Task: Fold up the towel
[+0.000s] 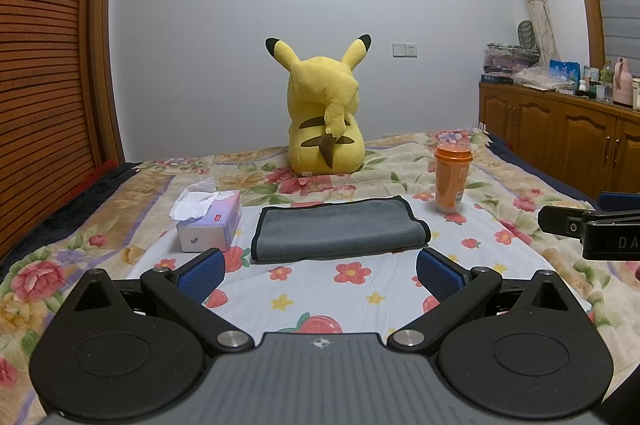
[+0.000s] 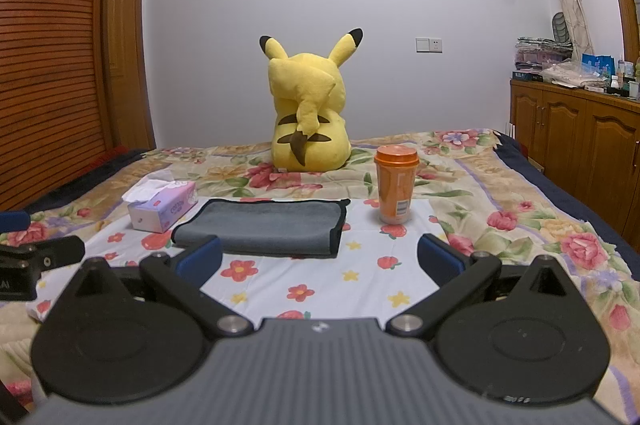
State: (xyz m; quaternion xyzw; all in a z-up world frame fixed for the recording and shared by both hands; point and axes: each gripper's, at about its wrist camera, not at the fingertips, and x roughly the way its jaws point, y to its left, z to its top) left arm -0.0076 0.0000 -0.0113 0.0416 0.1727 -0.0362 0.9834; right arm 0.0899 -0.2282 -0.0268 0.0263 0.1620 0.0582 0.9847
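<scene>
Grey towel (image 1: 338,227), already folded, lies flat on the flowered sheet (image 1: 352,289) between tissue box (image 1: 210,225) and orange cup (image 1: 451,181), apart from both; left gripper (image 1: 320,271) spread wide, nothing between its fingers, short of the towel's near edge; right gripper (image 2: 320,259) likewise spread and empty; left view catches the right tool's side at frame edge, jaw gap unreadable there; right view alone shows the cup's label and a door (image 2: 124,37) beside the slatted panel; yellow plush (image 2: 308,113) sits behind, back turned, face hidden; cabinet (image 2: 576,129) clutter too small to identify; towel's folded layers can't be counted.
</scene>
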